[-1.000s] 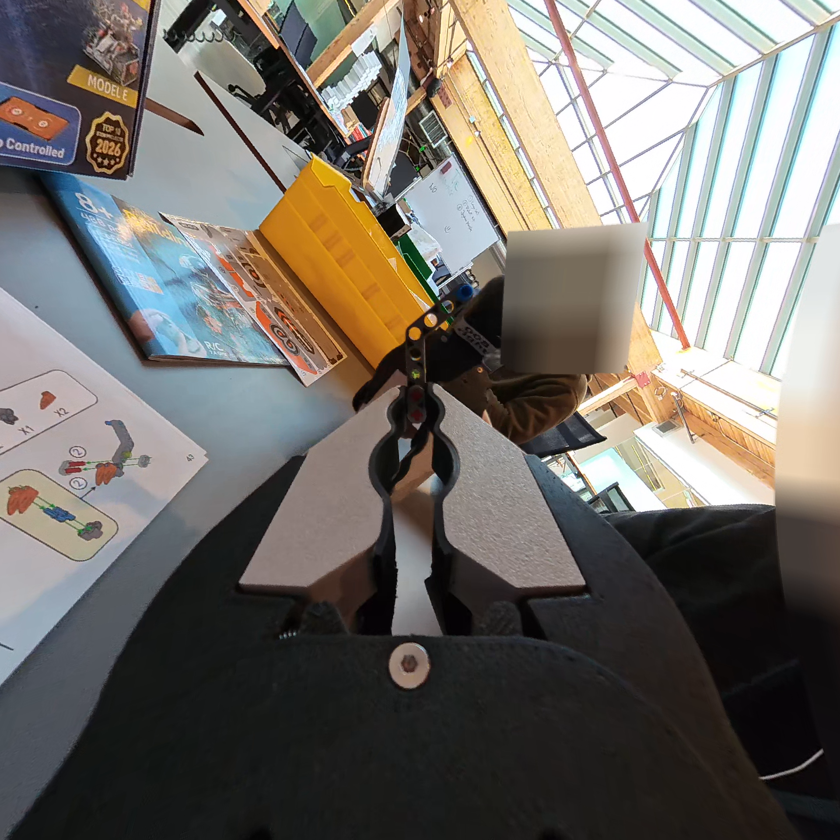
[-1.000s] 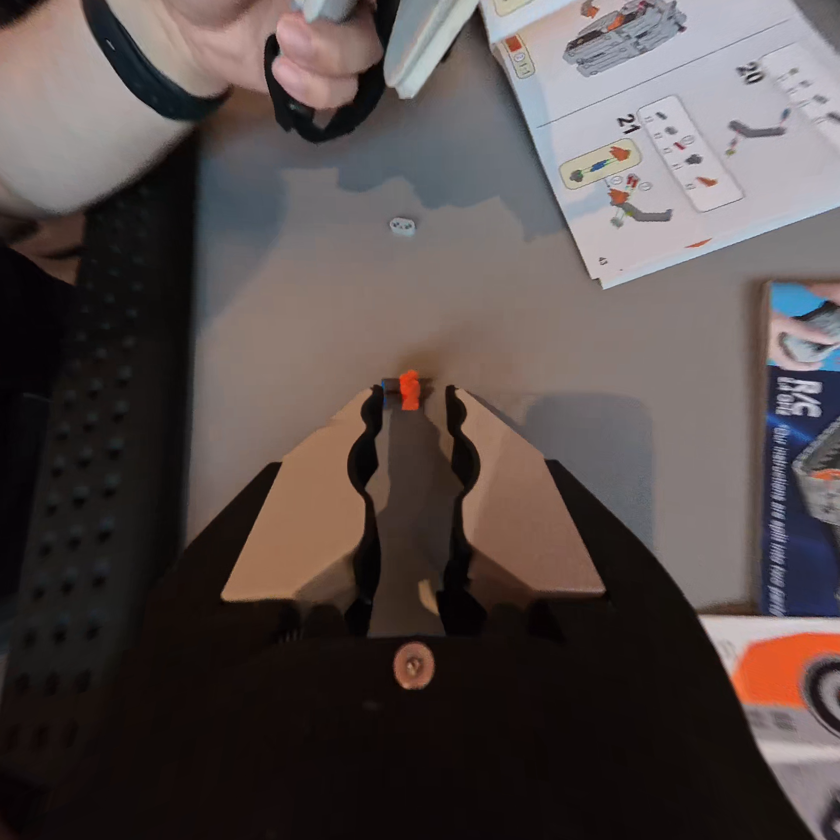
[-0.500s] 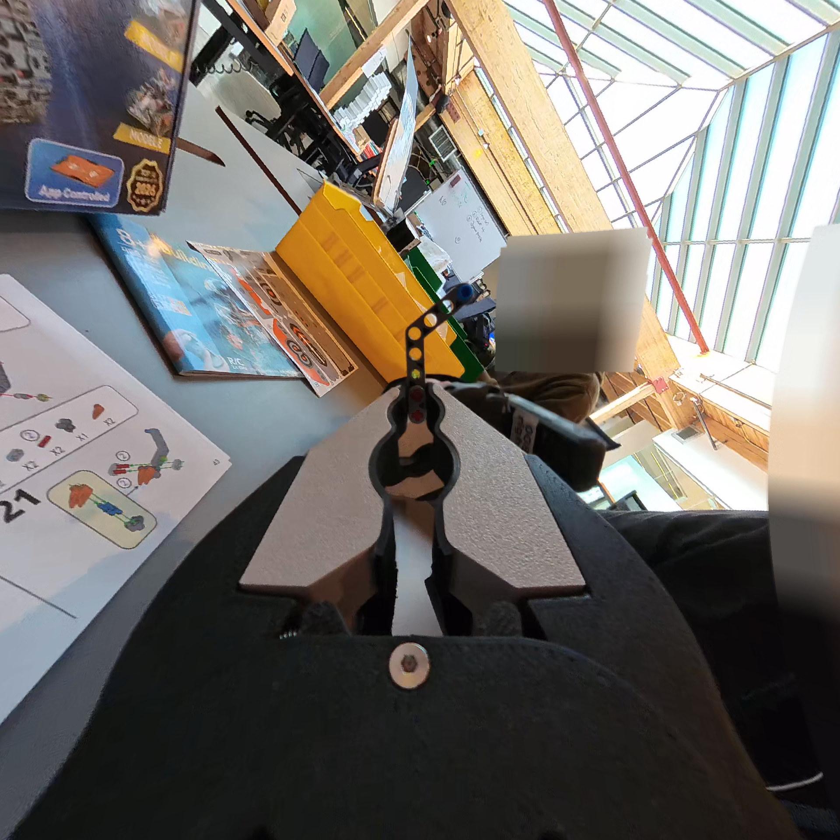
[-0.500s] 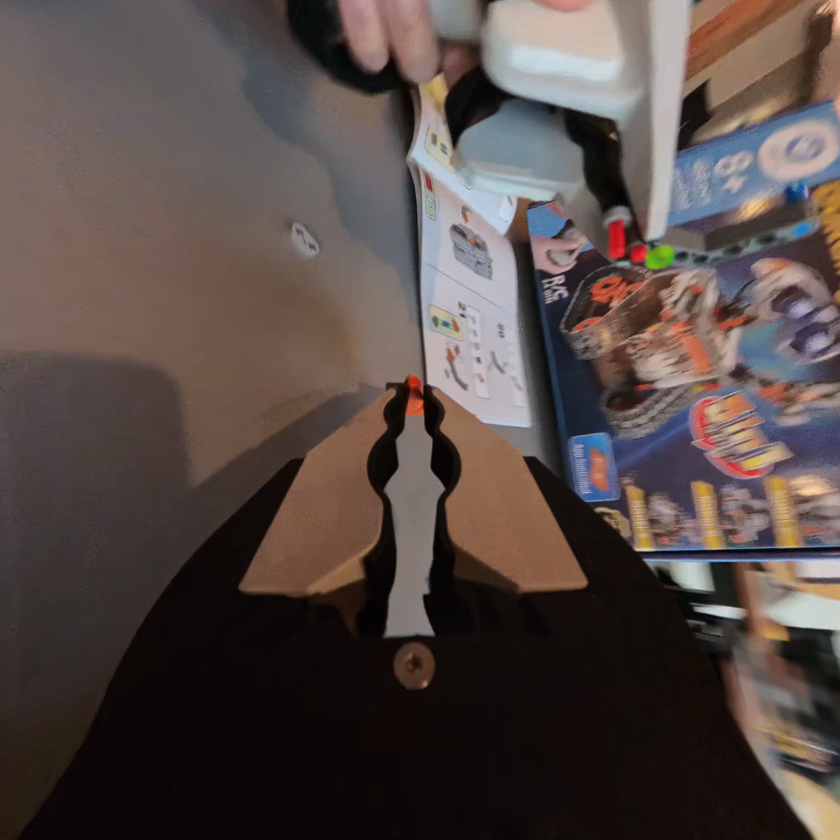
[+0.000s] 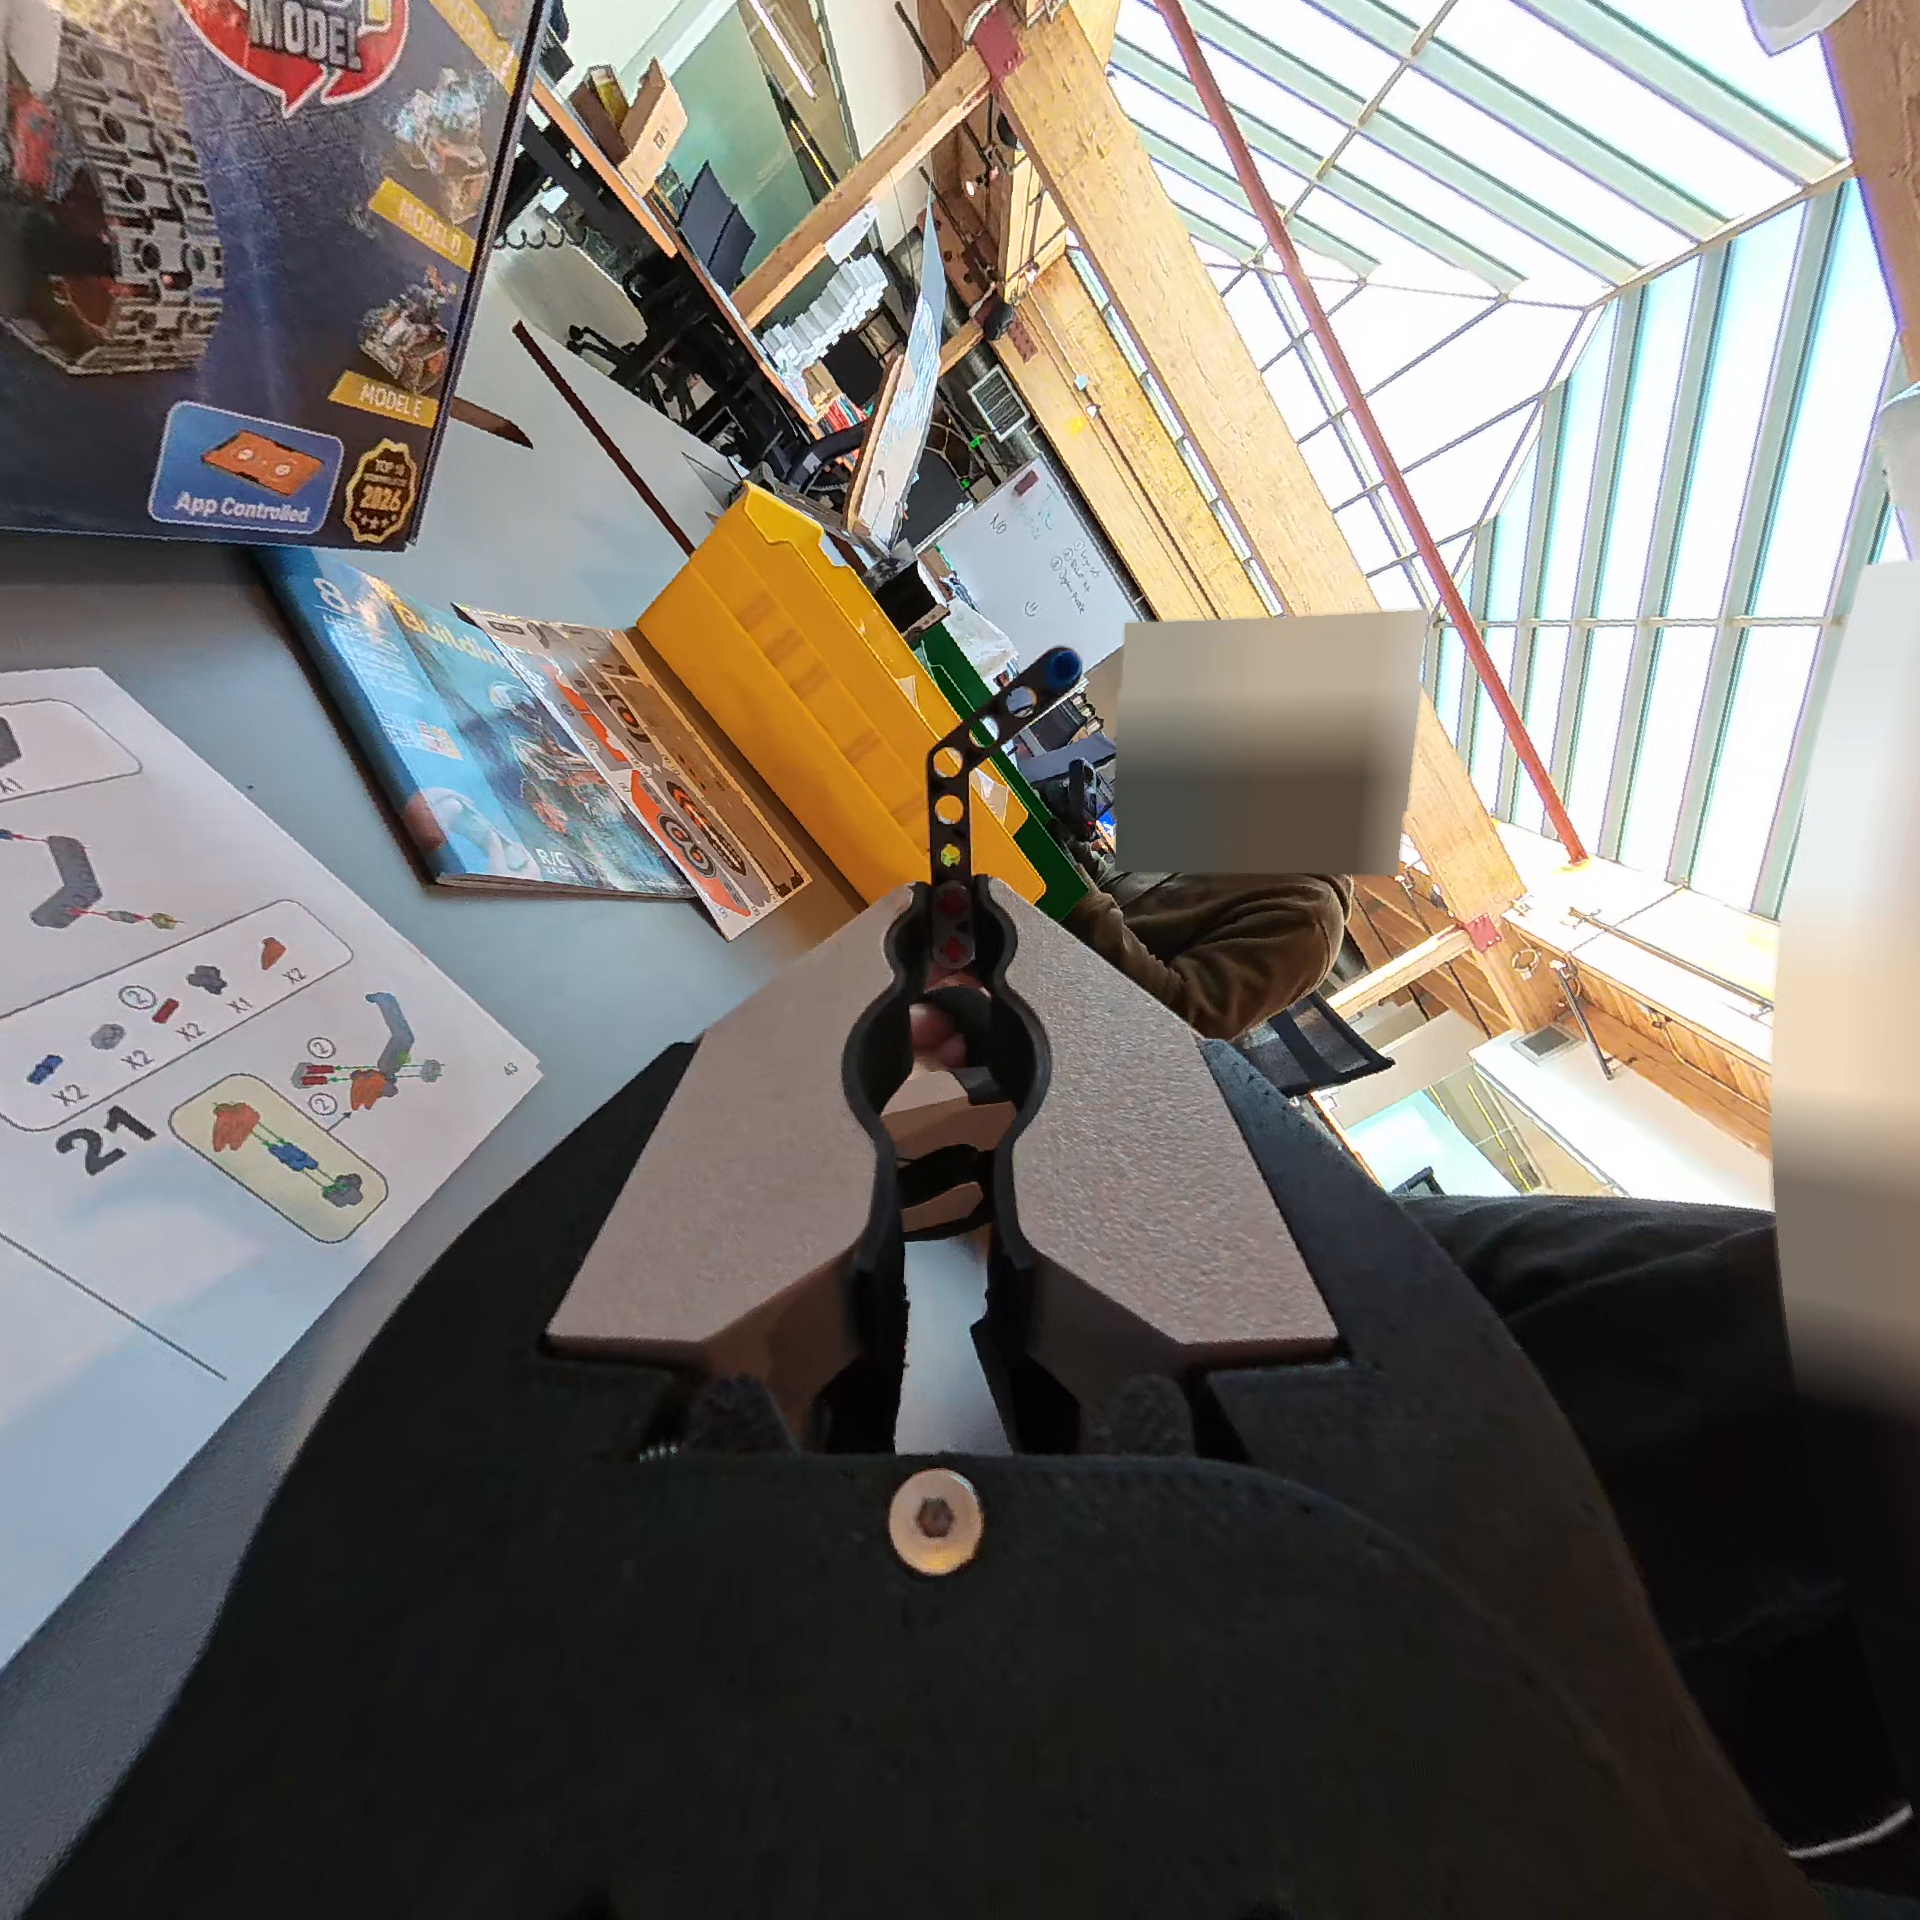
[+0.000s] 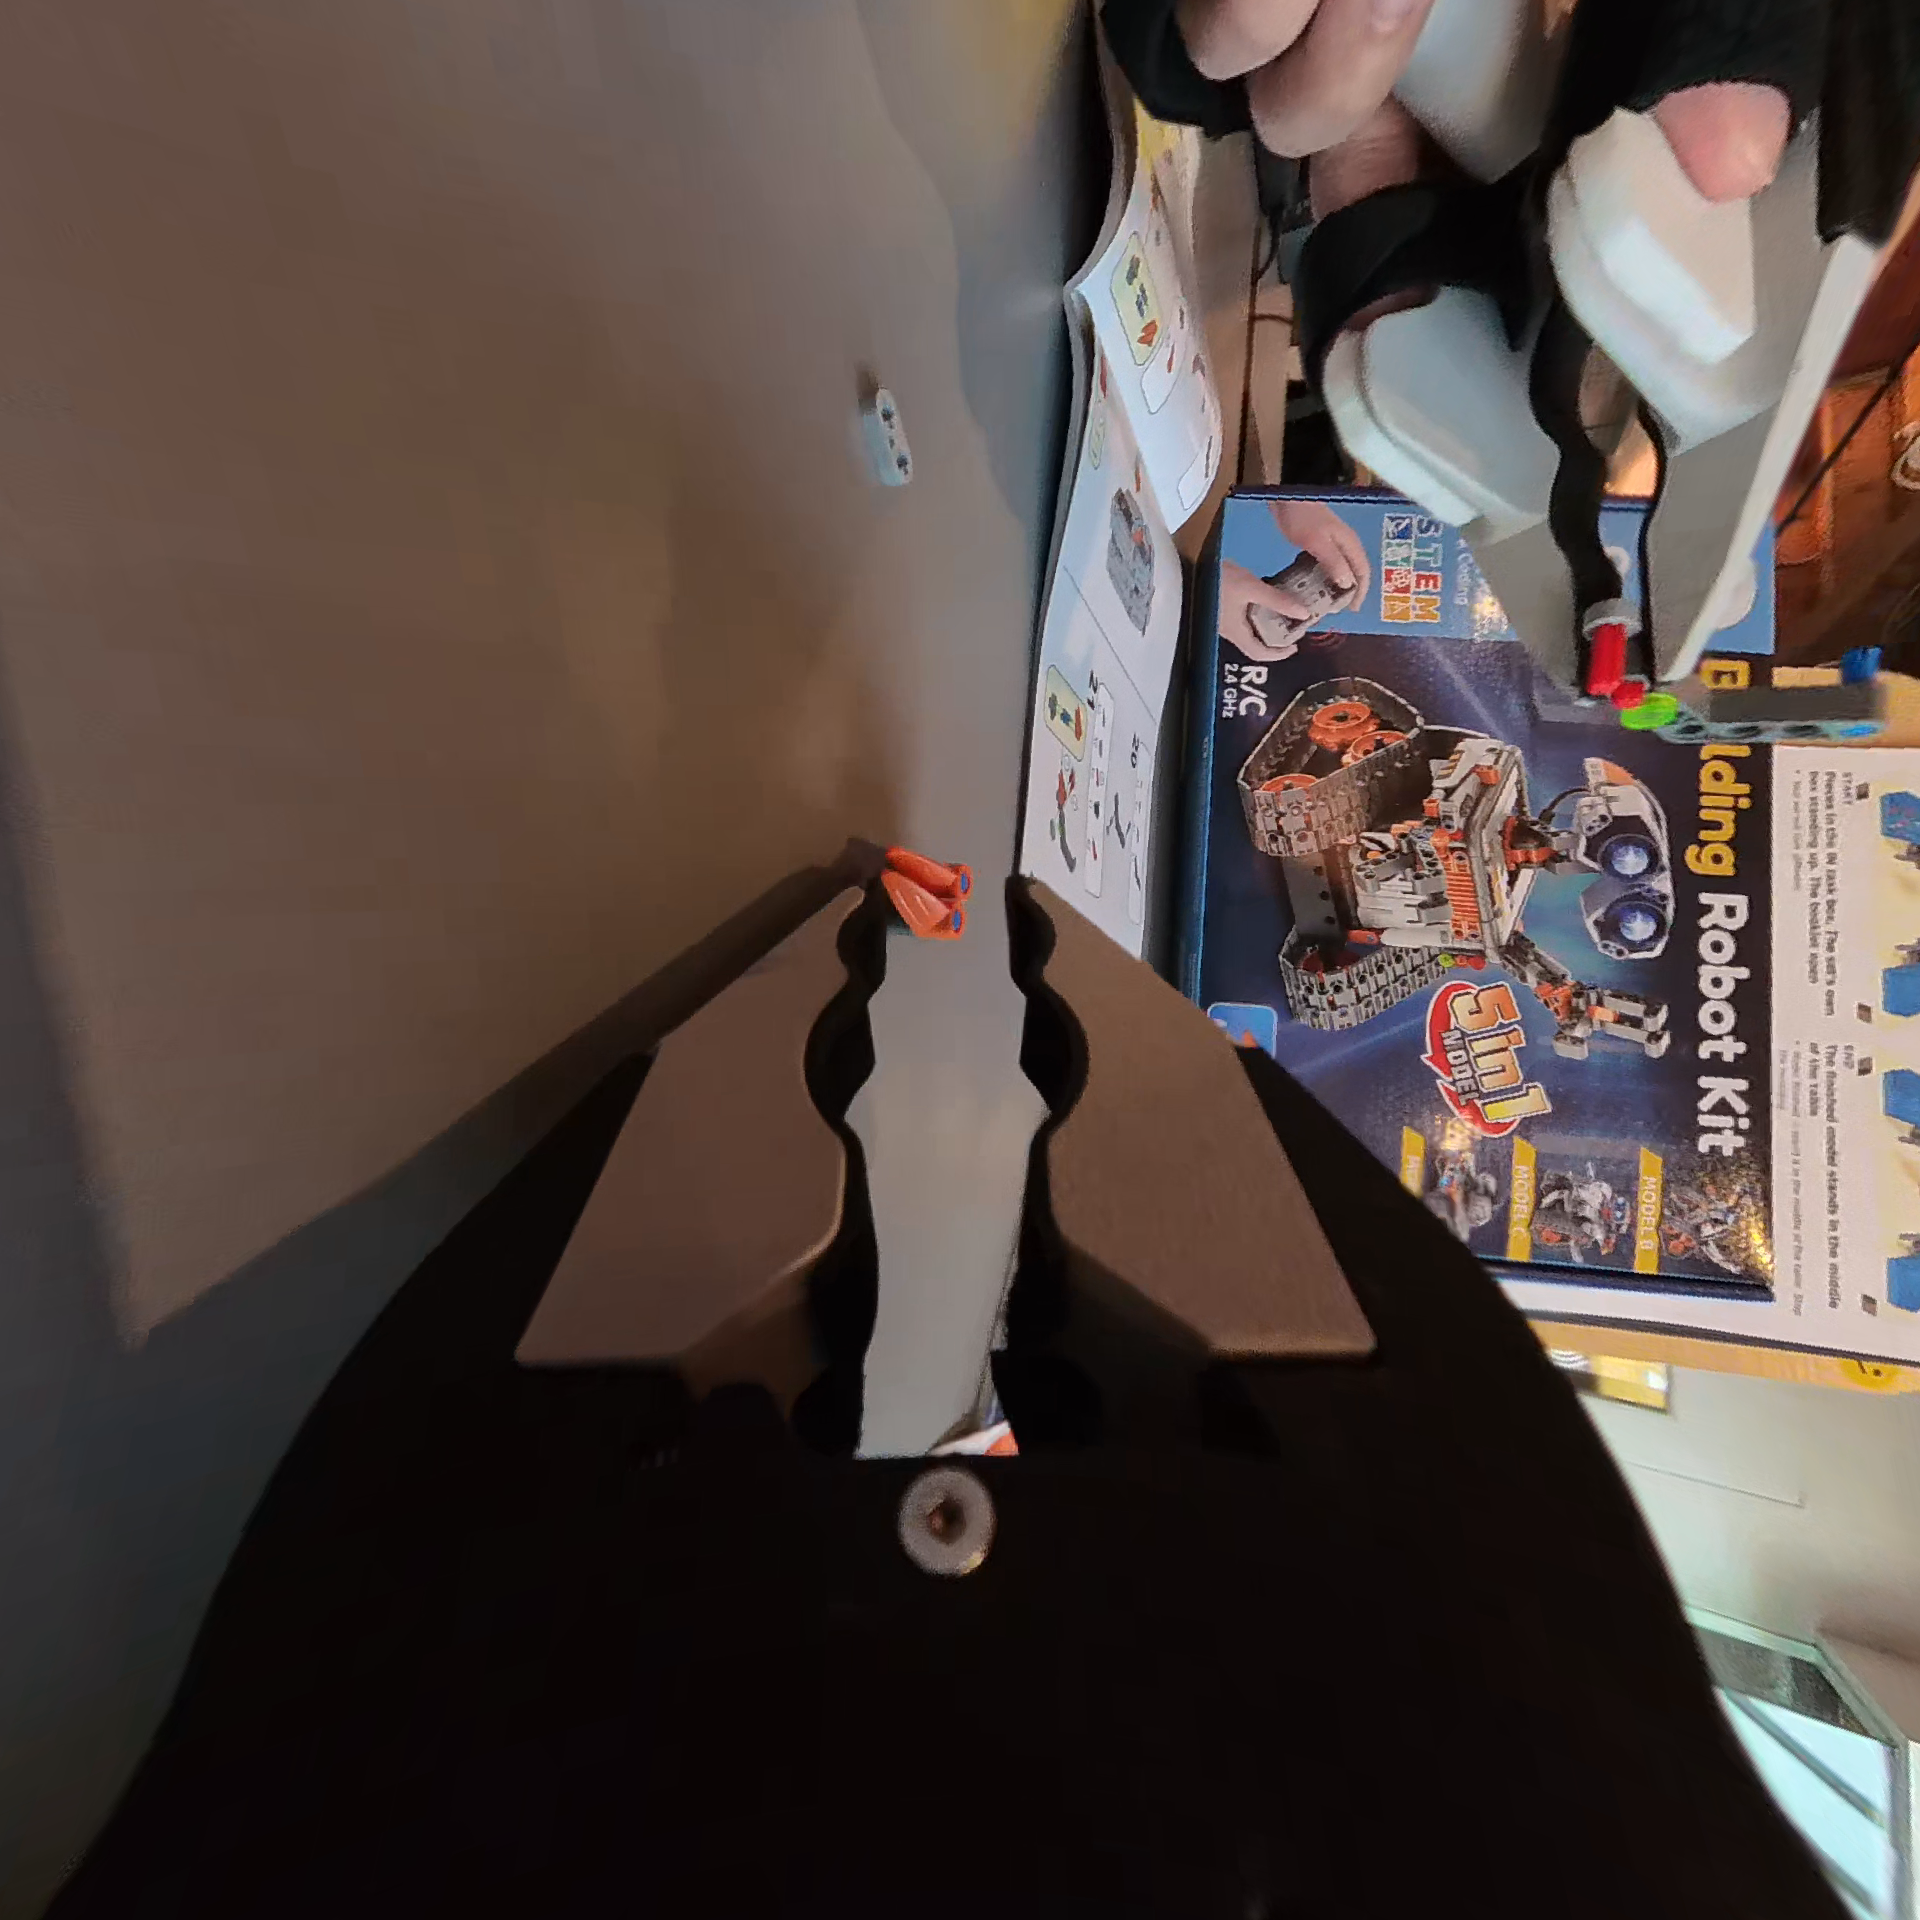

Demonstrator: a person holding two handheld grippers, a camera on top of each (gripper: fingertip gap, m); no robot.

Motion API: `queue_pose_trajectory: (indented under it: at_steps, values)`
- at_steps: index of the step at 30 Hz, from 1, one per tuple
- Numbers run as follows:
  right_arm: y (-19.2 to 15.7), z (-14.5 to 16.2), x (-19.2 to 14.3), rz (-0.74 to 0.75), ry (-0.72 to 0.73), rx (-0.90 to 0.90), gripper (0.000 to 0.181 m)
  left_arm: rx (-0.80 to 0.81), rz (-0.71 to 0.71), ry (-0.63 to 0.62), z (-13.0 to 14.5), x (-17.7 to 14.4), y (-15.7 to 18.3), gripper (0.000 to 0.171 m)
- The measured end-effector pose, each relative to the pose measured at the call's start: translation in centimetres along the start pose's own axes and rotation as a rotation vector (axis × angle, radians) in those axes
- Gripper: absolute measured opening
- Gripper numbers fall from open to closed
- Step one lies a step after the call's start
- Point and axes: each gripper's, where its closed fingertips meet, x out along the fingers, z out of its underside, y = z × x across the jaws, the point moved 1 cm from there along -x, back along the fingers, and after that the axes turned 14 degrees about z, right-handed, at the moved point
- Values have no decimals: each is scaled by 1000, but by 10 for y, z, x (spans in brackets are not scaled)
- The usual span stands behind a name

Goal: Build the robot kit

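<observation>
Your left gripper [image 5: 951, 914]: fingers clamp the black angled beam [image 5: 961, 790], centre frame. Your right gripper [image 6: 935, 904]: fingers narrowly parted, orange piece [image 6: 928, 902] resting against one tip, unjoined.

instruction booklet [image 5: 218, 1049] lying open on grey table [image 5: 582, 977] | yellow bins [image 5: 810, 707] sitting beyond | kit box [image 6: 1486, 894] standing beside booklet

The left tool [image 5: 951, 914] is raised off the counter, tips pinched together, while the right tool [image 6: 935, 904] – rolled sideways – has its tips parted.
</observation>
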Motion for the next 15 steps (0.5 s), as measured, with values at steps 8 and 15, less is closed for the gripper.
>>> queue_pose_trajectory:
  at_steps: [8,15]
  values:
    - [8,9,-25,-183,-32,668,18,-23,35,18,-2,0,5,5]
    - [30,31,7,-571,-161,1593,18,-39,44,-4,3,6,4,5]
